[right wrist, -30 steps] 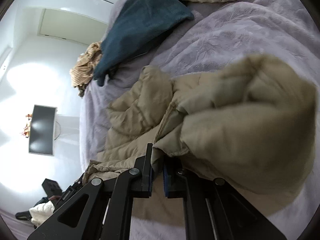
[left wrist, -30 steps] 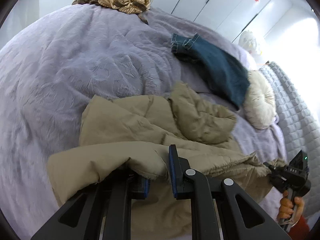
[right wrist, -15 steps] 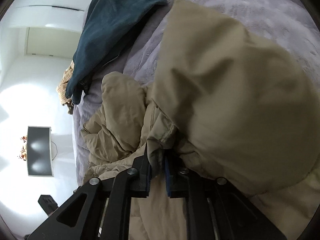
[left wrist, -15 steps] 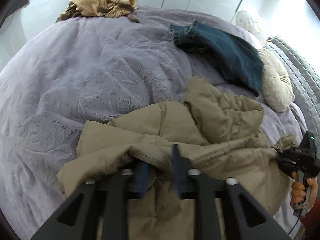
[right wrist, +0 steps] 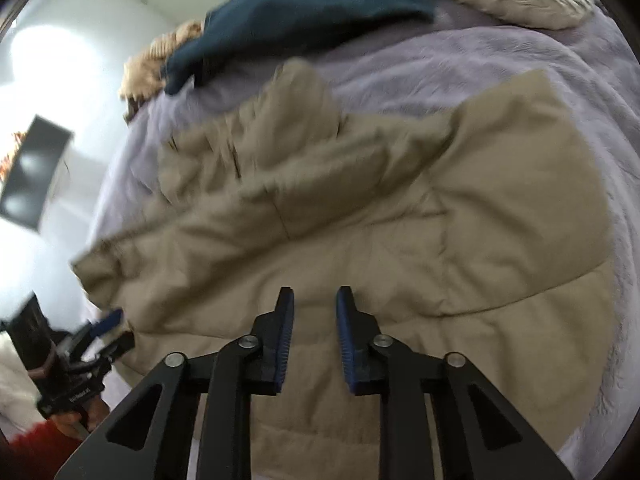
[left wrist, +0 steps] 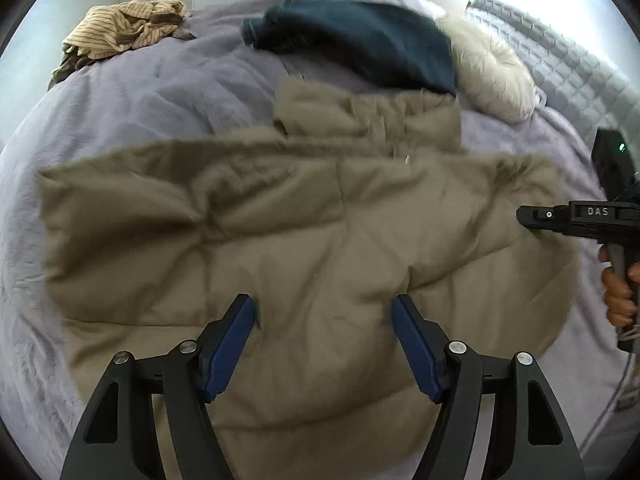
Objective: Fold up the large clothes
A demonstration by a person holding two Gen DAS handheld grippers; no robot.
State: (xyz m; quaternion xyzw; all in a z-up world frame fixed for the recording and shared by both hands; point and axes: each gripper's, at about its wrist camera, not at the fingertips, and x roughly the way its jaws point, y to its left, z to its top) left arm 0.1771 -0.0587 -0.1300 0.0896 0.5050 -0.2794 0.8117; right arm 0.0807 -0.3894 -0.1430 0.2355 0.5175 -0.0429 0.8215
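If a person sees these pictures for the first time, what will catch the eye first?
First, the big beige padded jacket spread over the lilac bedspread, filling the middle of both views. Next, the left gripper with jaws wide open above it, holding nothing. Behind the jacket lies a dark teal garment.

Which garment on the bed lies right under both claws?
The beige padded jacket, spread flat over the near side of the bed. The dark blue garment and the striped brown one lie beyond it.
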